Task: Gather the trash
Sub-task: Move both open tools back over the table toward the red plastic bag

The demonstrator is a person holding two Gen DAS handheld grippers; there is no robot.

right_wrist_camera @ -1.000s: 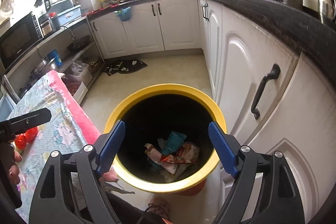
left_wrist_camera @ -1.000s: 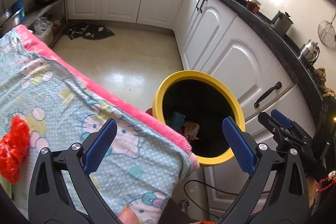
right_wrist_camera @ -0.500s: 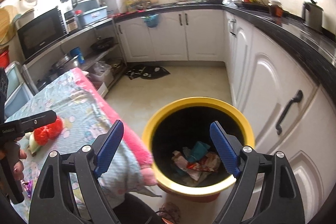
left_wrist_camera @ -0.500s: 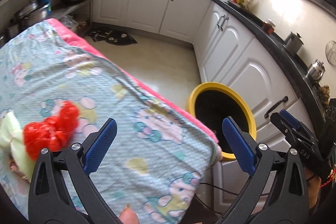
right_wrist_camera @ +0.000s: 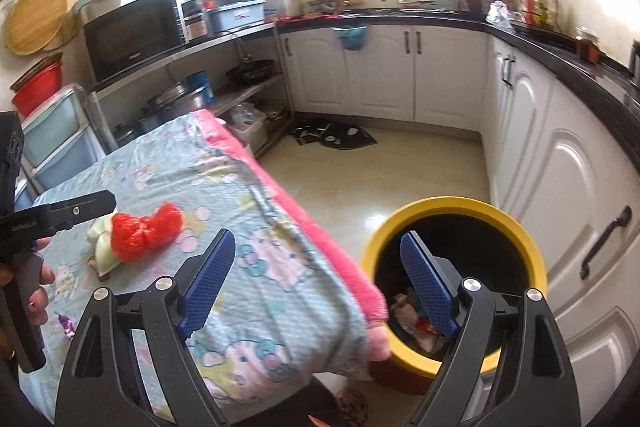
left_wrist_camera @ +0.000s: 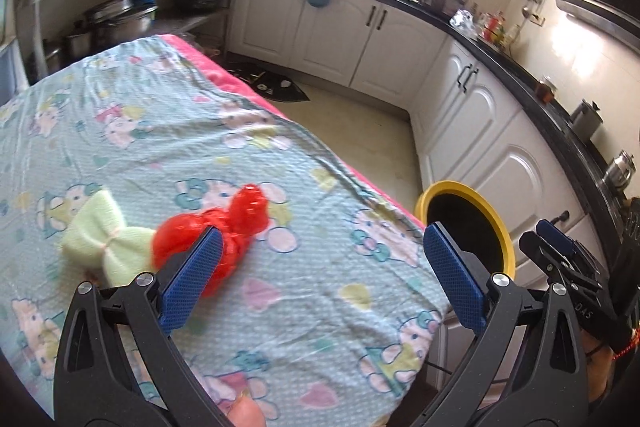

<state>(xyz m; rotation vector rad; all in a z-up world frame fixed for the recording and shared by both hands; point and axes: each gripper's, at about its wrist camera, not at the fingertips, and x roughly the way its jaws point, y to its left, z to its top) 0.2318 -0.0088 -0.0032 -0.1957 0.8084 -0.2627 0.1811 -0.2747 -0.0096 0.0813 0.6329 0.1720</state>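
Trash, a crumpled red wrapper [left_wrist_camera: 216, 231] beside a pale green piece [left_wrist_camera: 106, 241], lies mid-desk [left_wrist_camera: 280, 131], just ahead of my left tongs [left_wrist_camera: 320, 271], its length running across them. Both tongs, left and right [right_wrist_camera: 320, 283], gape released and empty; the left is nearer. Yellow bin [right_wrist_camera: 452, 207] stands off the desk's right edge.

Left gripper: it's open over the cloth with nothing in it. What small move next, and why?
Probably ease the left gripper forward and down toward the red plastic wrapper until its fingers straddle it. The wrapper lies loose on the table cloth beside a pale green bow, just ahead of the left finger. Both grippers are empty, and the yellow bin already holds trash.
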